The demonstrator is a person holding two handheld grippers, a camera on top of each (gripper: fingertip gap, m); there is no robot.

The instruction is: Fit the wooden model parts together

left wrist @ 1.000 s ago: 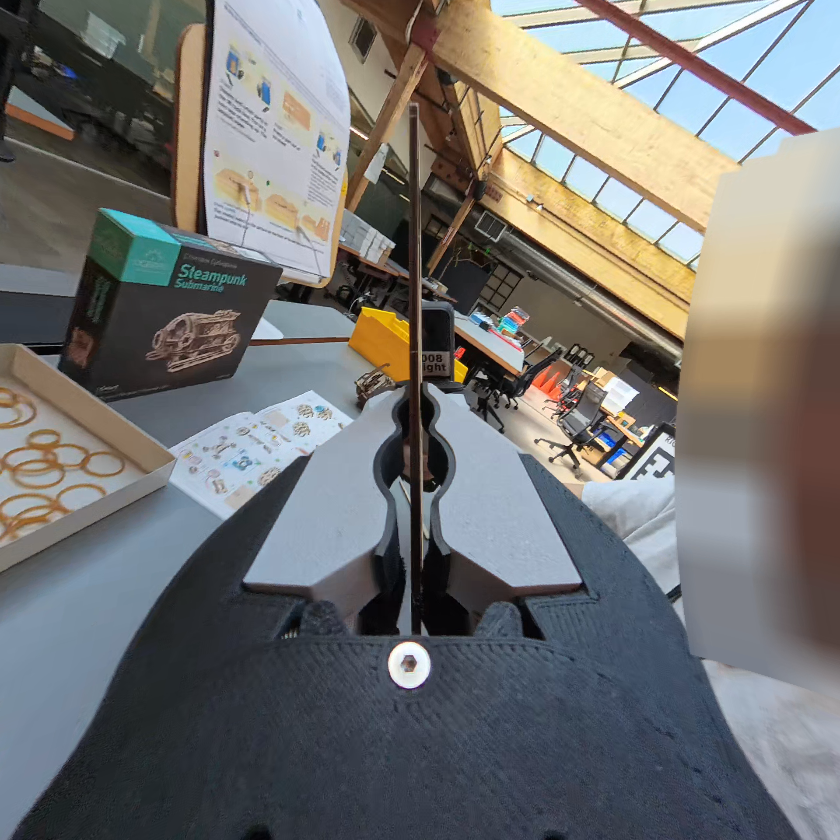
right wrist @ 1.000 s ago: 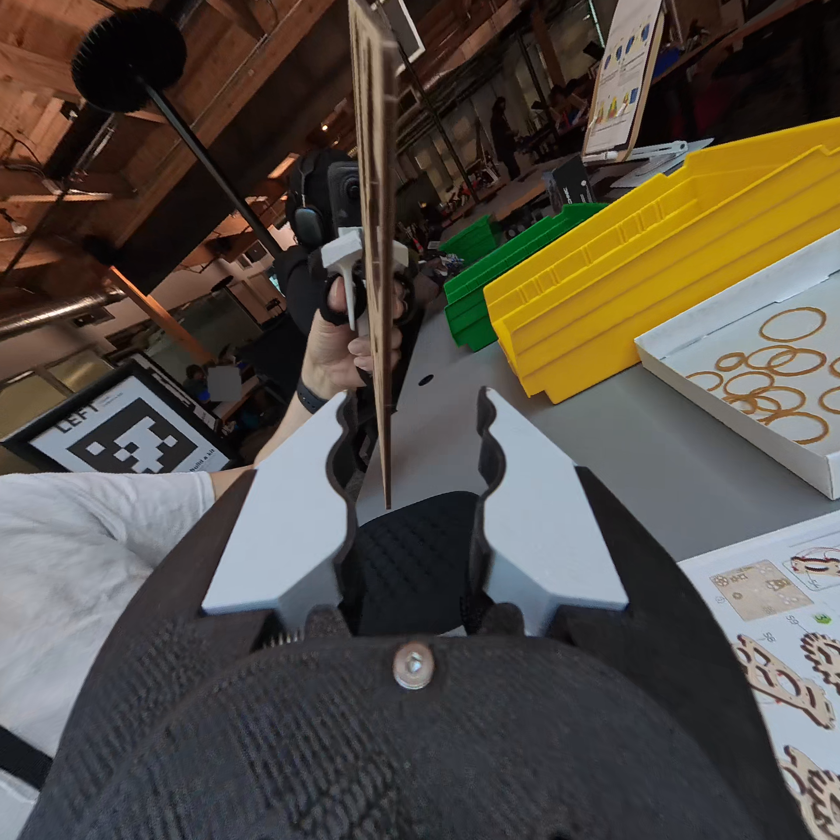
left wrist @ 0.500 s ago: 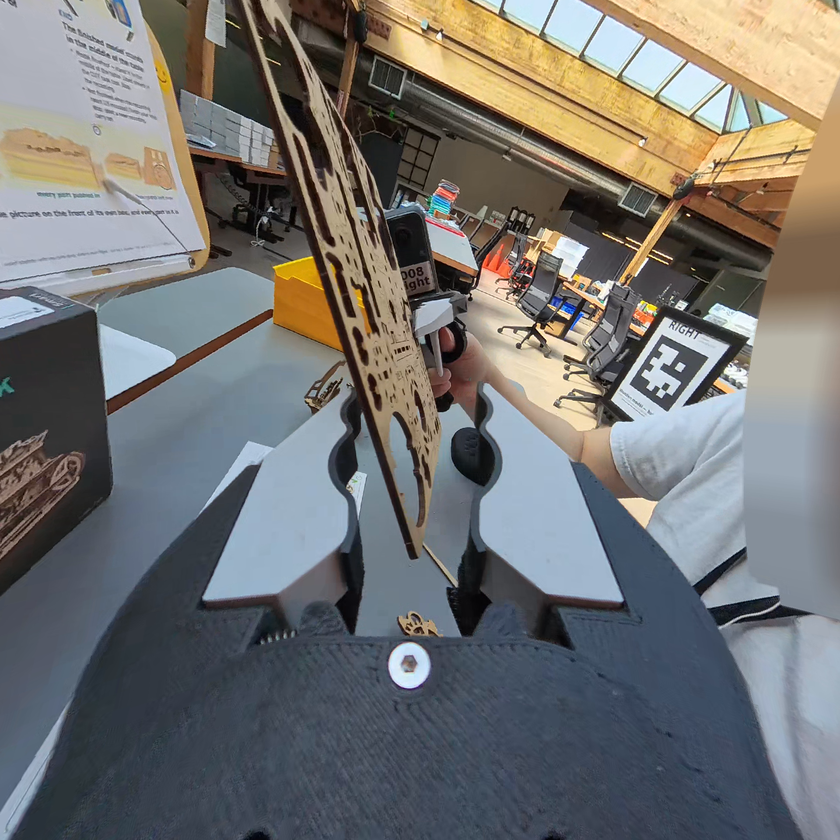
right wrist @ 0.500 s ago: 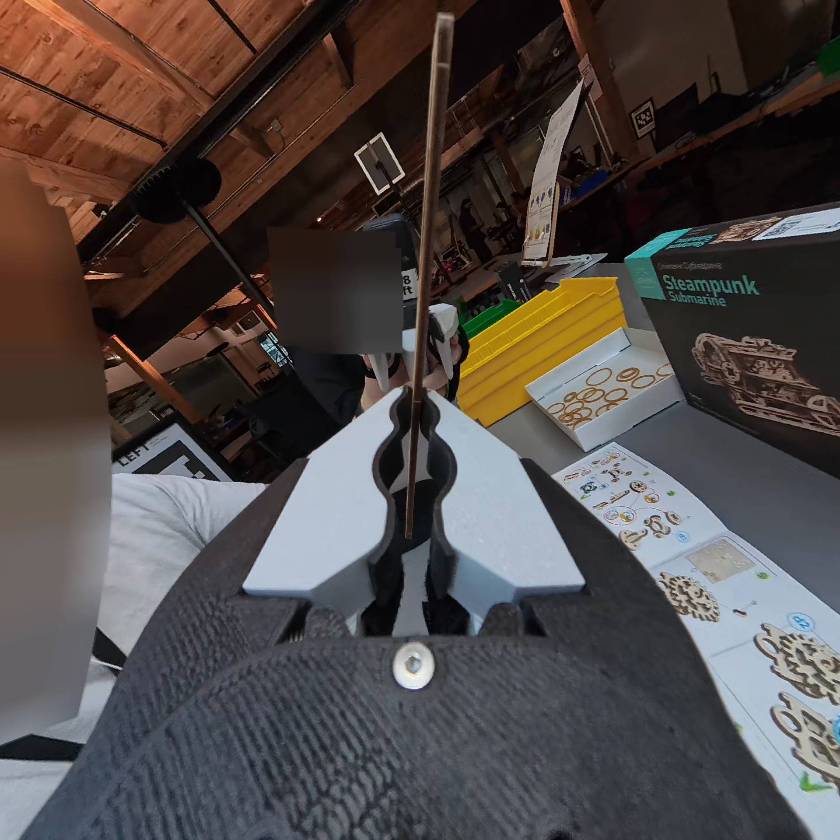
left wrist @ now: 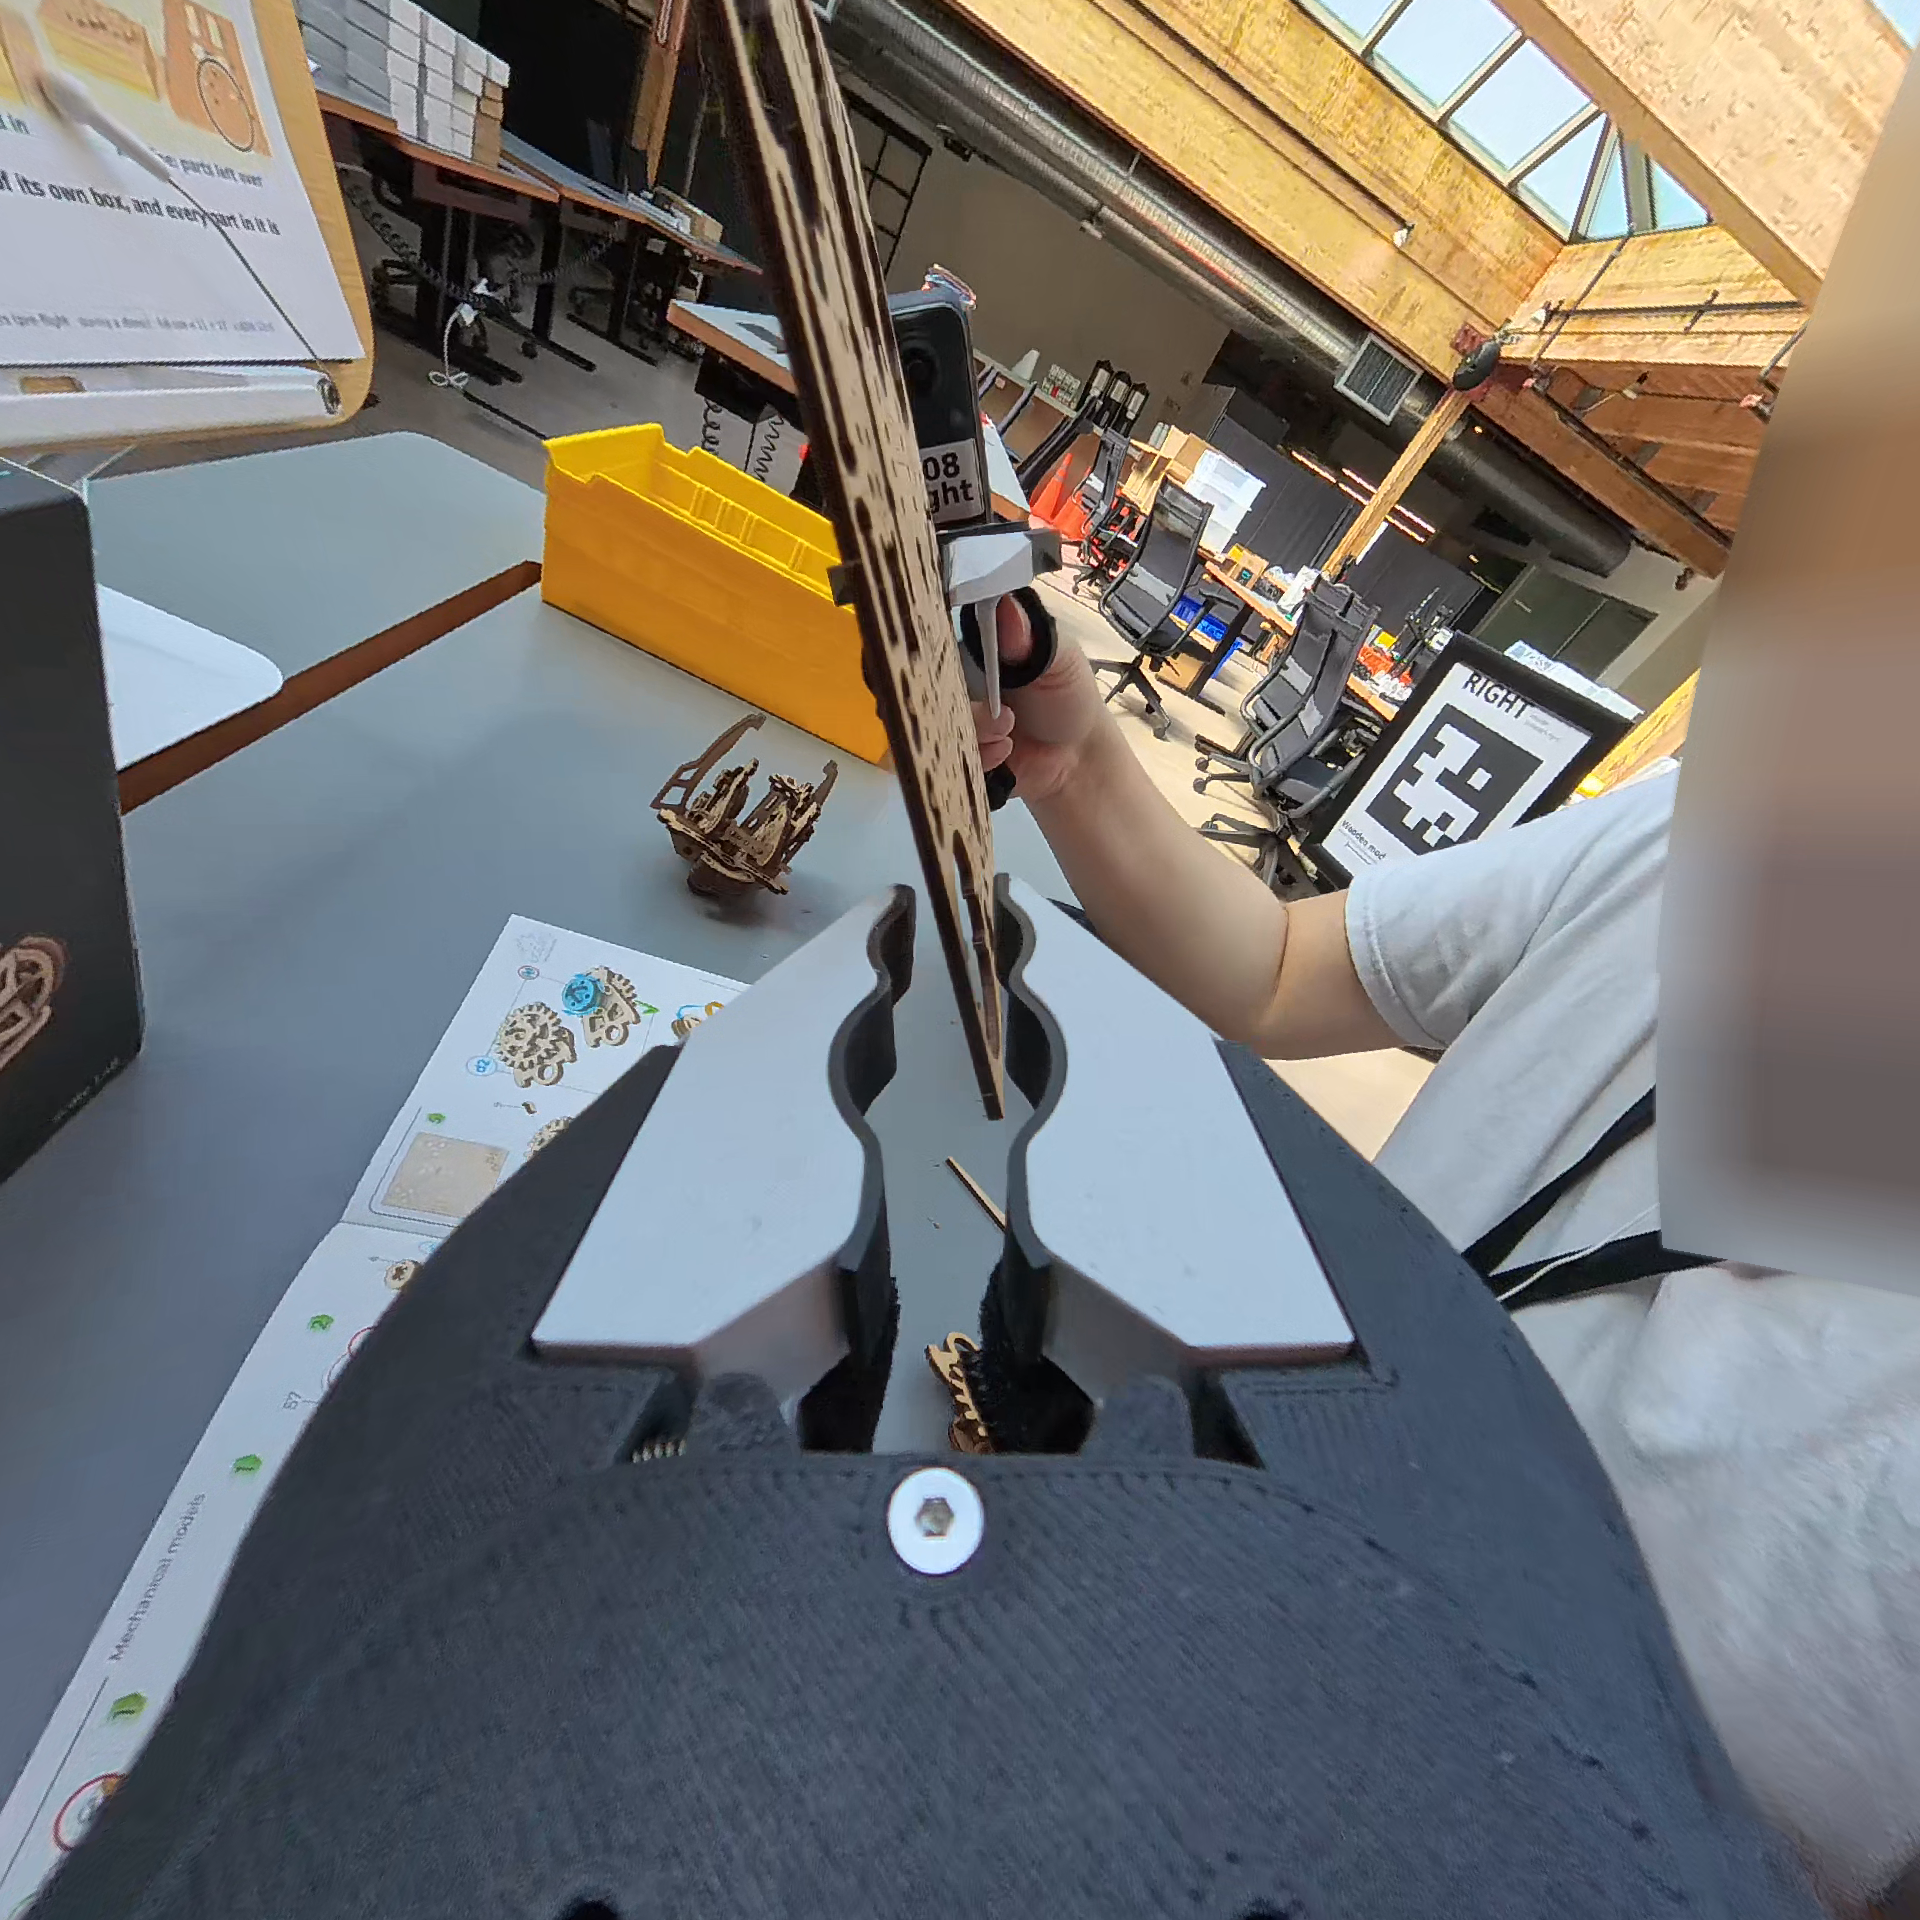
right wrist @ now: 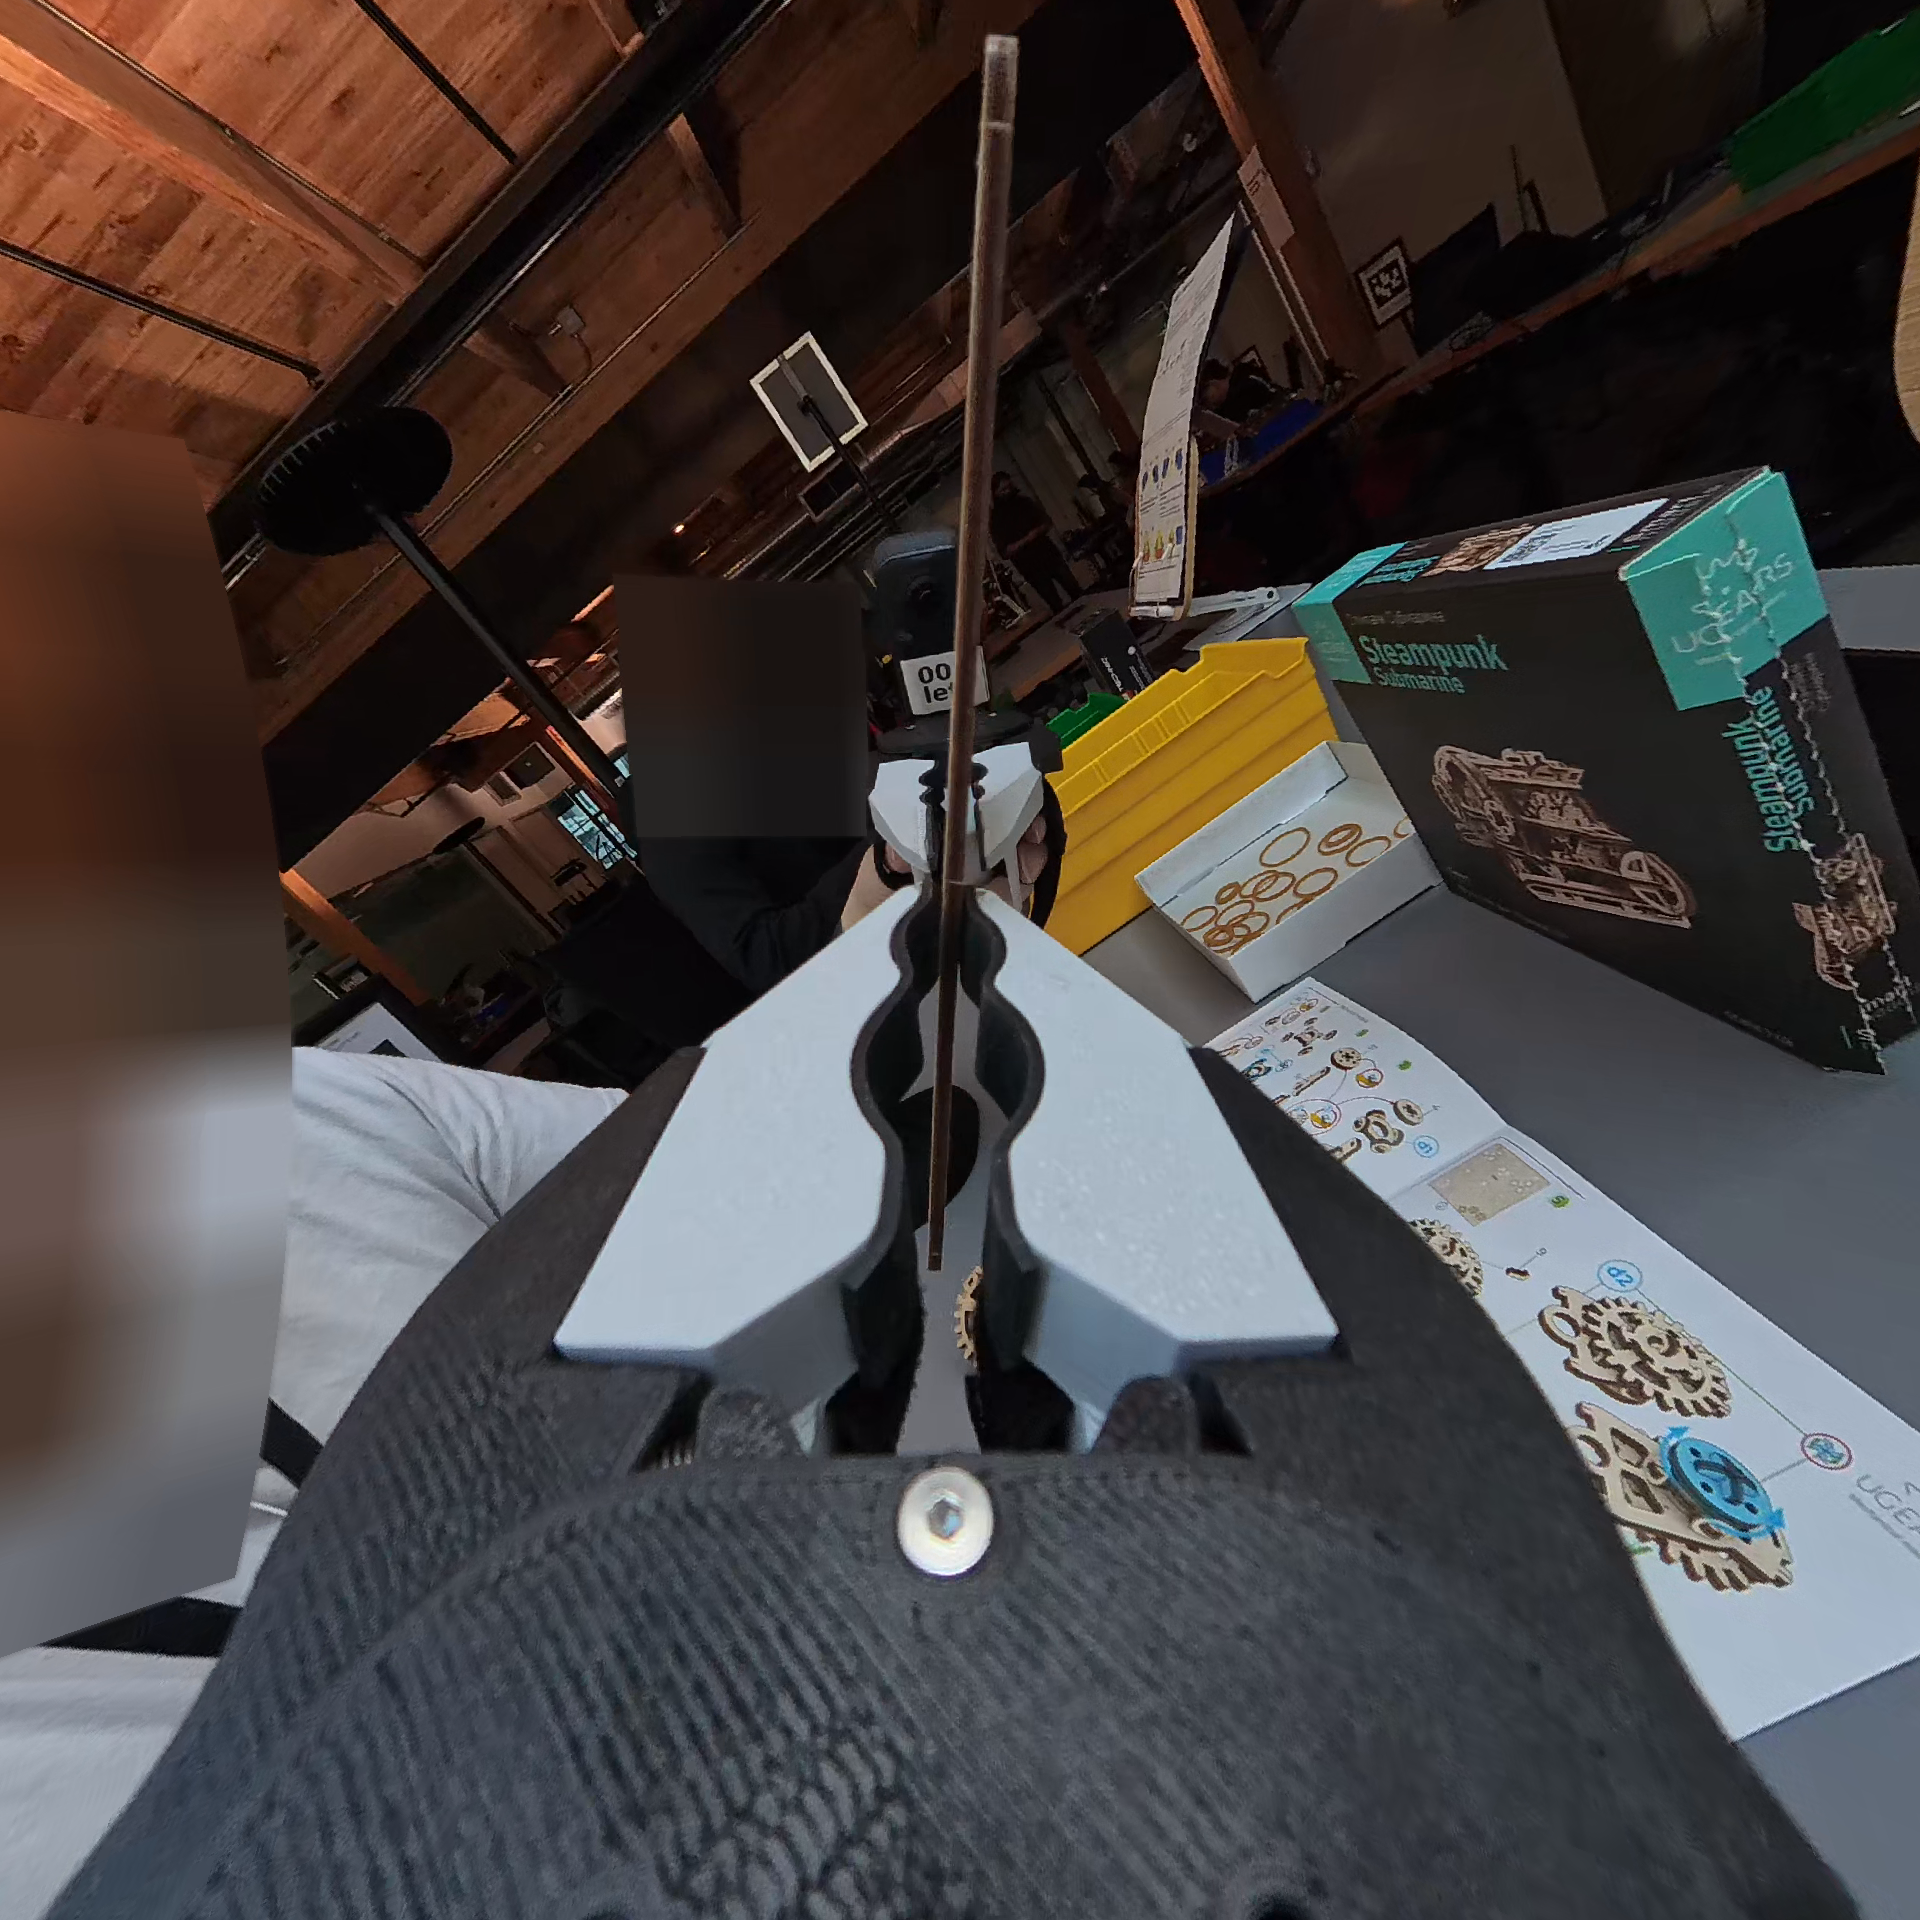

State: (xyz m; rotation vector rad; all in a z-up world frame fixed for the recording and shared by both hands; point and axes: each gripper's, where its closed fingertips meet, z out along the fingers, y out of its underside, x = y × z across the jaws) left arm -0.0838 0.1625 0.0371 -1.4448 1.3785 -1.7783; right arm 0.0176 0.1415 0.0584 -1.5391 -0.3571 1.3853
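Grey table (left wrist: 312, 935), left claw (left wrist: 951, 914) narrower than before, right claw (right wrist: 948, 914) still clamping wooden sheet (right wrist: 961, 727)

Printed words stood on several things, none repeated here. A dark box (right wrist: 1621, 790) with teal corners carried a title and brand on its front and side. The open booklet (right wrist: 1558, 1351) on the desk (left wrist: 343, 852) bore small numbers and a heading. A poster (left wrist: 156, 177) showed lines of print. A white label (left wrist: 954, 483) sat on a black camera (left wrist: 935, 364). A framed marker sign (left wrist: 1455, 779) had captions.
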